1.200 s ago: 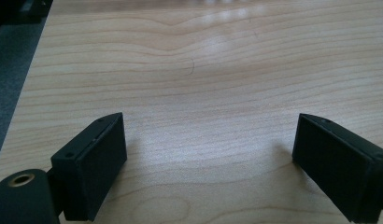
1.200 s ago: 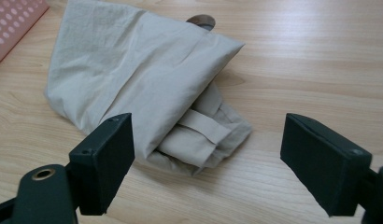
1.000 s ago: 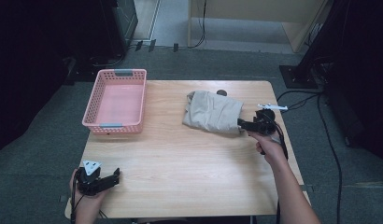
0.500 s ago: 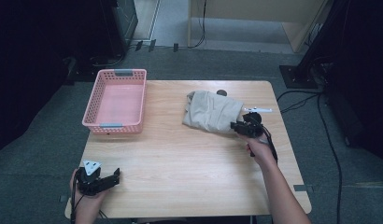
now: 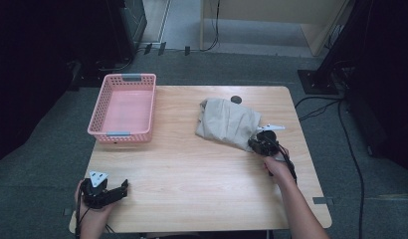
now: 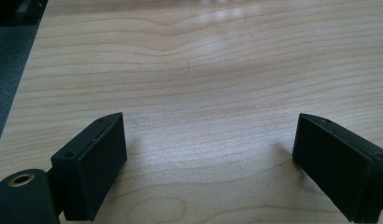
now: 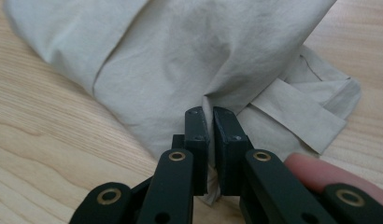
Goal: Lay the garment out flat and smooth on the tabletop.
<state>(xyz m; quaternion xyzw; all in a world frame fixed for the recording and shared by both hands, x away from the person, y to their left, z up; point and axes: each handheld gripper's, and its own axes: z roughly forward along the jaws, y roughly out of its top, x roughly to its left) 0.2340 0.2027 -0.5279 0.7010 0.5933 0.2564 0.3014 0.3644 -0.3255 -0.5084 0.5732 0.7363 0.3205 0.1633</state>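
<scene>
The left tool (image 5: 108,191) rests at the table's (image 5: 202,194) near left corner, its jaws spread wide over bare wood. The pink basket (image 5: 123,107) sits left of the beige cloth (image 5: 227,122). At the cloth's near right edge, the right tool (image 5: 255,144) has just been closing and now pinches a fold of the fabric.

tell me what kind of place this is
Probably a lab or workshop set up for recording: a wooden table on grey carpet, cables trailing across the floor, and dark equipment stands around it.
</scene>
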